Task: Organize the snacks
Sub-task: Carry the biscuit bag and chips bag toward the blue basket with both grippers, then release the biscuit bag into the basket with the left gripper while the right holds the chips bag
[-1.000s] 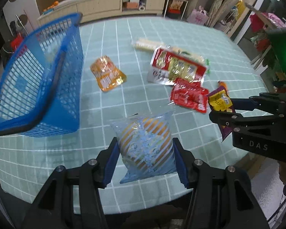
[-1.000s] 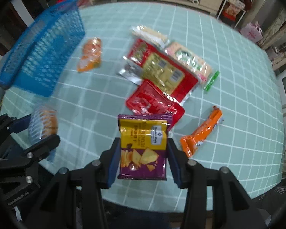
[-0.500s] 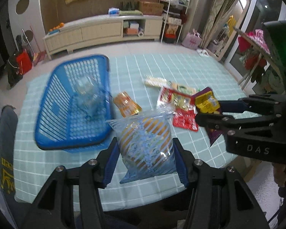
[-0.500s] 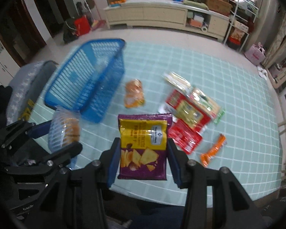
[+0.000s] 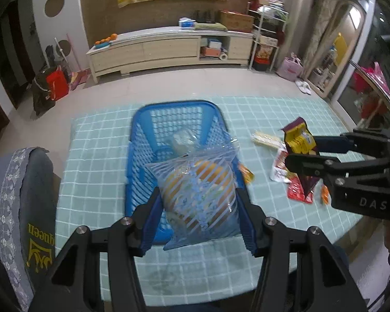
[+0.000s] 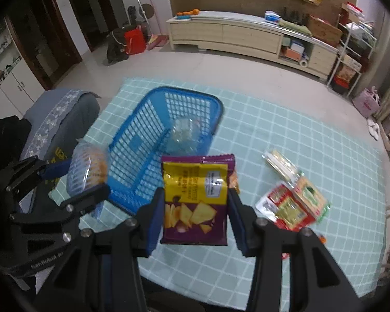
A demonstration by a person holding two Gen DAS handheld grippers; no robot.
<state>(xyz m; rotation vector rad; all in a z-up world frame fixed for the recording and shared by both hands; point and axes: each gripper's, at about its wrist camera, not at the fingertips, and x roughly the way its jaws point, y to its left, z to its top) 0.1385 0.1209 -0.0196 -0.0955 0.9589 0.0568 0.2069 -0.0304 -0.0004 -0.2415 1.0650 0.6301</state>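
My left gripper (image 5: 199,213) is shut on a clear blue-striped bag of orange snacks (image 5: 199,197), held in the air in front of the blue plastic basket (image 5: 143,153). My right gripper (image 6: 195,210) is shut on a purple and yellow chip bag (image 6: 195,197), also lifted above the table. In the right wrist view the basket (image 6: 143,156) stands up and left of the chip bag, with a clear packet (image 6: 183,131) inside it. The right gripper (image 5: 303,153) with its chip bag shows at the right of the left wrist view.
Several snack packs lie on the green checked tablecloth (image 6: 273,130) right of the basket: a red and yellow pack (image 6: 286,208), a pale wrapped pack (image 6: 280,163), an orange packet (image 5: 247,174). A chair with a grey cover (image 5: 15,195) stands at the table's left edge.
Both grippers have risen and pulled back from the table with their bags still held. The basket, seen from the side at the left before, now lies ahead with its inside in view.
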